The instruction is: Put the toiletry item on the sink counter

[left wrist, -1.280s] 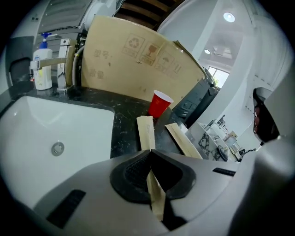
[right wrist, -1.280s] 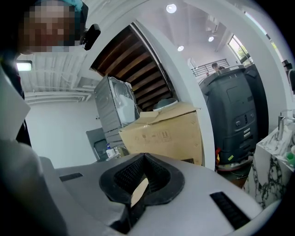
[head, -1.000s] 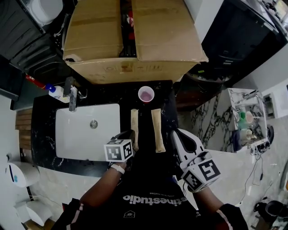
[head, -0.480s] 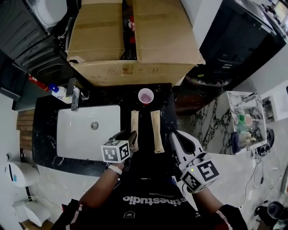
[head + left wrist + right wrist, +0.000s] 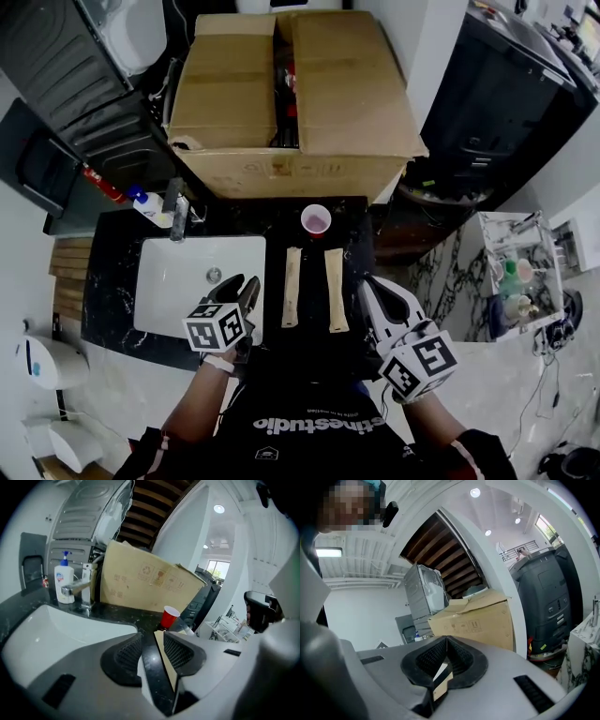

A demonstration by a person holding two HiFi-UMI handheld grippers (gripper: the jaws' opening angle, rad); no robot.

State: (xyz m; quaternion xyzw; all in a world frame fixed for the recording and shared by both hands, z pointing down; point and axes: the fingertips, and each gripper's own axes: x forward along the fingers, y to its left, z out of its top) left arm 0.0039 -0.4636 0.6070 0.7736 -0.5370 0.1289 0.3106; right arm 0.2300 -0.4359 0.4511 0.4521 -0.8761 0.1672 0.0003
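Note:
Two long beige toiletry packets lie side by side on the black sink counter, the left packet and the right packet, both flat and free. My left gripper hovers over the sink's right edge, just left of the left packet. Its jaws are opening, with nothing between them; in the left gripper view a beige packet shows on the counter beyond the gap. My right gripper sits right of the packets, near the counter's edge, shut with nothing in it.
A white sink basin fills the counter's left half, with a faucet and a soap pump bottle behind it. A red cup stands at the back. A big cardboard box rises behind the counter.
My left gripper has let go of the left packet, opened, and drawn back to the left over the sink's edge. The packet stays on the counter. The right gripper has hardly moved.

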